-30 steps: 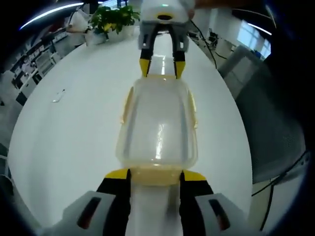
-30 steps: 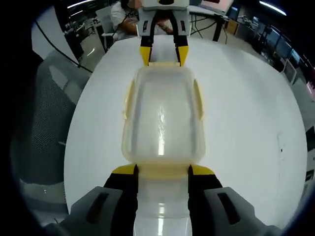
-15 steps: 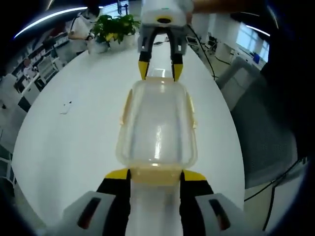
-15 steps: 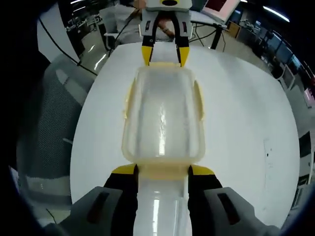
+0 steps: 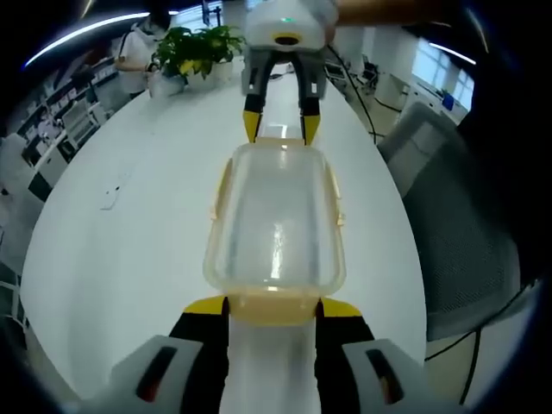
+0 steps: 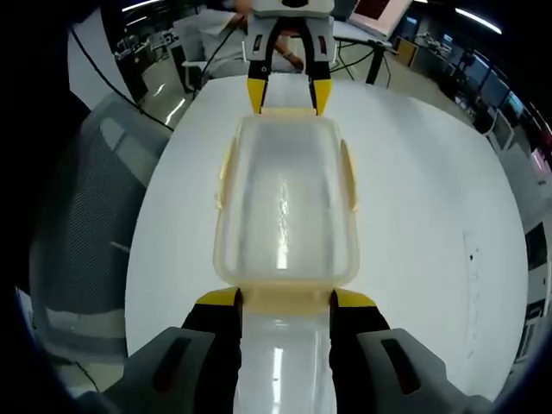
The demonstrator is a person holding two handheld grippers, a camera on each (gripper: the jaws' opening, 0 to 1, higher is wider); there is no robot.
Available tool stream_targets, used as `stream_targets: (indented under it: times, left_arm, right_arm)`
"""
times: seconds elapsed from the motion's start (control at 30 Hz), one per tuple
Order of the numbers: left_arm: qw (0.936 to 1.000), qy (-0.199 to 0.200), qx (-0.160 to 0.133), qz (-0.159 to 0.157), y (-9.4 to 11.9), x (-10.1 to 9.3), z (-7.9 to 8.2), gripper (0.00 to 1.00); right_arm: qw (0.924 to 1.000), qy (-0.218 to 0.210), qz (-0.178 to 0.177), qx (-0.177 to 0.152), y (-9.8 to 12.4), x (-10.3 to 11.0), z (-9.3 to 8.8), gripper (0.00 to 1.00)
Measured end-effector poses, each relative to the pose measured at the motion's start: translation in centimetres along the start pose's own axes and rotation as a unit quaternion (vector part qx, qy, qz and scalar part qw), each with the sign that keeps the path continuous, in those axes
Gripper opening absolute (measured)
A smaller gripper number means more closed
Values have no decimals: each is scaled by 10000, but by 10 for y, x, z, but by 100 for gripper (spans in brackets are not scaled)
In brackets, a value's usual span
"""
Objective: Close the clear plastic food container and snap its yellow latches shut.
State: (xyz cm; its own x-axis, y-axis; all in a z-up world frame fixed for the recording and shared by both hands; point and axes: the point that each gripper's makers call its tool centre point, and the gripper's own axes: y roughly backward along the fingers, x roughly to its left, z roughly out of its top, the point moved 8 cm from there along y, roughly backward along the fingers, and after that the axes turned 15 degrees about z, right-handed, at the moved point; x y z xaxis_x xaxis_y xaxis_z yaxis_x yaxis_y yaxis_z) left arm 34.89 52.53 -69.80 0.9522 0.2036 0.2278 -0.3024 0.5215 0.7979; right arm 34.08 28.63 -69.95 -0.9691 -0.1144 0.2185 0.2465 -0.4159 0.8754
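Observation:
The clear plastic container point(image 5: 274, 220) with its lid on hangs lengthwise between both grippers above the white table point(image 5: 129, 224). At the bottom of the left gripper view, my left gripper point(image 5: 272, 306) is shut on the near yellow end latch. The right gripper point(image 5: 280, 129) holds the far end. In the right gripper view the same container point(image 6: 285, 207) runs away from my right gripper point(image 6: 285, 299), which is shut on its near end latch. The left gripper point(image 6: 285, 97) grips the far one. Pale yellow side latches point(image 5: 222, 185) point(image 6: 348, 177) stick out from the long sides.
A potted plant point(image 5: 197, 34) stands at the table's far end, with a person point(image 5: 138, 47) behind it. Grey mesh chairs point(image 5: 466, 198) point(image 6: 78, 198) flank the table. A small dark speck point(image 5: 110, 200) lies on the tabletop. Office desks point(image 6: 388, 34) fill the background.
Both views have shifted a little with the hands. The container stays held between the two grippers in the same pose.

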Motion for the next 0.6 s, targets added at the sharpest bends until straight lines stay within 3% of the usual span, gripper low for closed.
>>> stream_targets:
  times: [0.6]
  left_arm:
    - [9999, 104, -25, 9, -24, -15, 39, 33]
  right_arm:
    - [9999, 87, 42, 86, 19, 8, -43, 36]
